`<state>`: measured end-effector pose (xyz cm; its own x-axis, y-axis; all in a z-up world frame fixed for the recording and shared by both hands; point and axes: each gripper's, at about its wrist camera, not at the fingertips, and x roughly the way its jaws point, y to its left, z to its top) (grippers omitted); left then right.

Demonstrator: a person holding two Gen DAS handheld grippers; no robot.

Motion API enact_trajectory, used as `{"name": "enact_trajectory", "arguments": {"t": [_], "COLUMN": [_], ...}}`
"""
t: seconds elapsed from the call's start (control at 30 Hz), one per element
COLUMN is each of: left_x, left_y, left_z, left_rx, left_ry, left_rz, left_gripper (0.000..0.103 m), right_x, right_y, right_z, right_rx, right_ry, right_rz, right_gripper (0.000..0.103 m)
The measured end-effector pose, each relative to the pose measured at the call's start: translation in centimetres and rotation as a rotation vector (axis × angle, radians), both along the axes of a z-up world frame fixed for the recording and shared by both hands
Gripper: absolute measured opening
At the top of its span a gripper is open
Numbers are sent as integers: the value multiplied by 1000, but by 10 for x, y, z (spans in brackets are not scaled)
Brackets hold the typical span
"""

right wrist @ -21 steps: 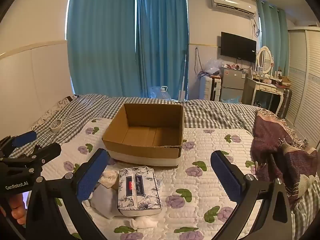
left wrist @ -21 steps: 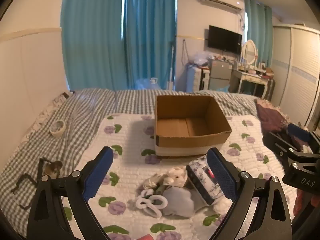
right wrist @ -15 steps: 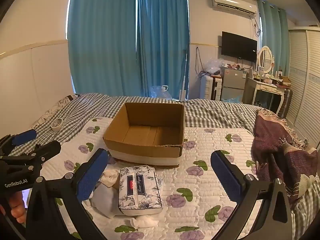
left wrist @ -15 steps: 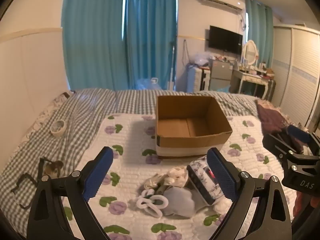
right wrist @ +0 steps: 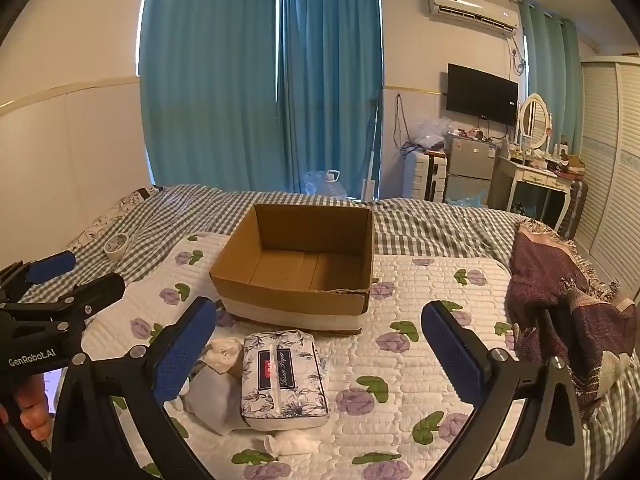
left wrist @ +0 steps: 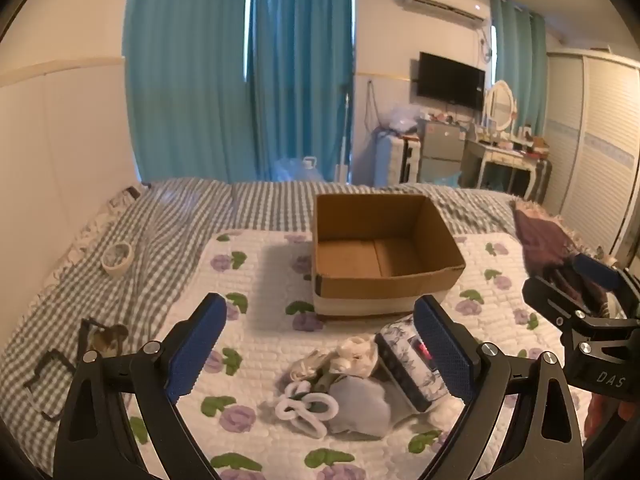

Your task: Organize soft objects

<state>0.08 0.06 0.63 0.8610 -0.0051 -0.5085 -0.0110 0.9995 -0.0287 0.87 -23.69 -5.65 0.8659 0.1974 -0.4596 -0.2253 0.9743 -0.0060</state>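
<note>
Just before the empty cardboard box (right wrist: 296, 264), both my grippers (left wrist: 320, 344) (right wrist: 320, 354) hung wide open, holding nothing; next, grasp the tissue pack (right wrist: 284, 376).

Both grippers tilt downward, side by side — left gripper (left wrist: 320, 344) and right gripper (right wrist: 320, 352) gape wide, nothing clasped.
</note>
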Motion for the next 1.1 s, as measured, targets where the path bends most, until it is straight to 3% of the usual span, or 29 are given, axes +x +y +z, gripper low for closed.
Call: {"name": "enact_trajectory", "arguments": {"t": [1.1], "left_x": [0], "left_y": [3], "left_z": [-5], "left_rx": [0], "left_ry": [3], "left_rz": [4], "left_gripper": [96], "right_x": [2], "right_y": [3], "right_z": [-6], "right_rx": [-7], "right_ry": [12], "right_rz": [12], "right_gripper": [103]}}
